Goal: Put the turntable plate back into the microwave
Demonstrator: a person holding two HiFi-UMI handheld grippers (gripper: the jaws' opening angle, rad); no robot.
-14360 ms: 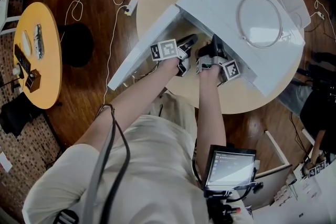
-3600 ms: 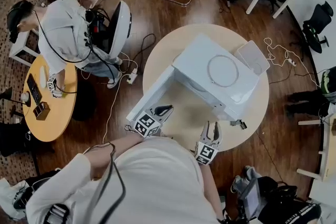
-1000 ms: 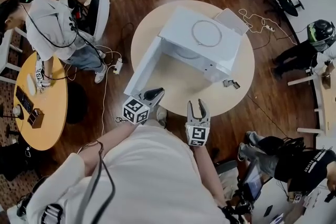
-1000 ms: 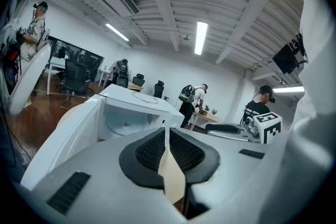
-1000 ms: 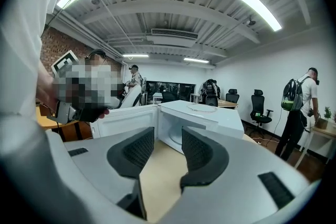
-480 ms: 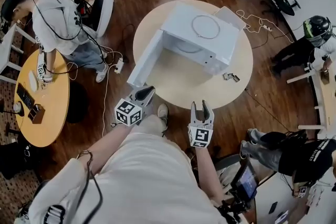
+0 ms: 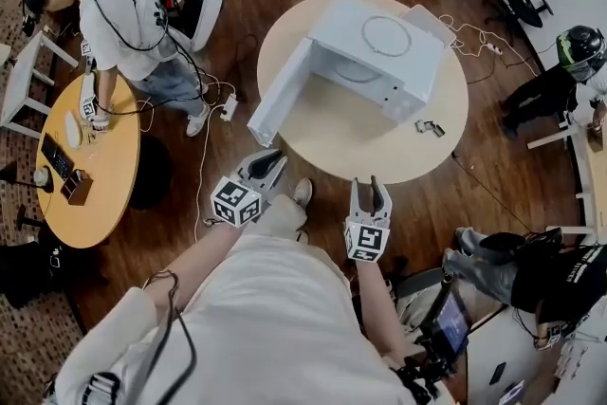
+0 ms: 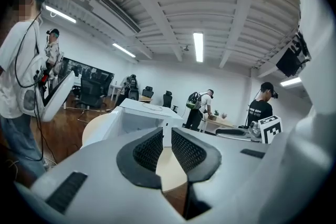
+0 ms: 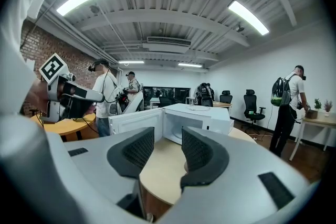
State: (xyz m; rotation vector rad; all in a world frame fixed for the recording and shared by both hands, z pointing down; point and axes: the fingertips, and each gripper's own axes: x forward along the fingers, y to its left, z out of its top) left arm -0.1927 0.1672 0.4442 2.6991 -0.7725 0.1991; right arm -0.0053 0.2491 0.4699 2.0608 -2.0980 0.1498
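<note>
Left gripper [image 7: 269, 160]: jaws parted by a narrow slot, having just been opening, with nothing between the pads. Right gripper [image 7: 368, 189]: jaws spread wide, empty. Both are held over the wooden floor [image 7: 474, 194], just short of the round table [image 7: 360, 147], pointing toward it.

On the table is a white microwave [image 7: 417, 62], its door [image 7: 280, 92] swung fully open on the left gripper's side. Low in the cavity is a pale round shape, probably the turntable plate [image 7: 356, 71]; the head view is too small to be sure. A thin ring [image 7: 387, 35] lies on the microwave's top. A small dark item [image 7: 429, 125] sits on the table to the microwave's right.

Beyond, at left, a person [image 7: 123, 5] stands at a yellow round table [image 7: 95, 175].
</note>
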